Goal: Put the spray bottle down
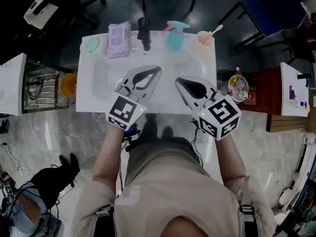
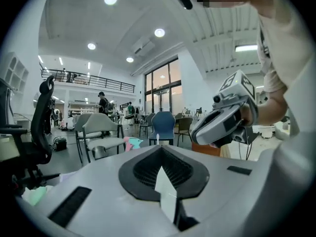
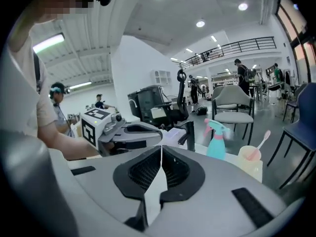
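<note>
The teal spray bottle (image 1: 174, 37) with a pink trigger head stands upright at the far edge of the white table (image 1: 98, 100), with no gripper touching it. It also shows in the right gripper view as the same bottle (image 3: 216, 140), and its pink top (image 2: 130, 143) peeks over the left gripper's body. My left gripper (image 1: 158, 68) hovers over the middle of the table, jaws shut and empty. To its right my right gripper (image 1: 177, 80) is also shut with nothing in it. Both tips point toward the far edge, well short of the bottle.
Along the far edge stand a green sponge (image 1: 93, 45), a purple packet (image 1: 119, 38), a black faucet (image 1: 143, 32) and a cup with a toothbrush (image 1: 204, 37). A red stand with a bottle (image 1: 238, 88) is to the right, a blue chair (image 1: 276, 9) beyond.
</note>
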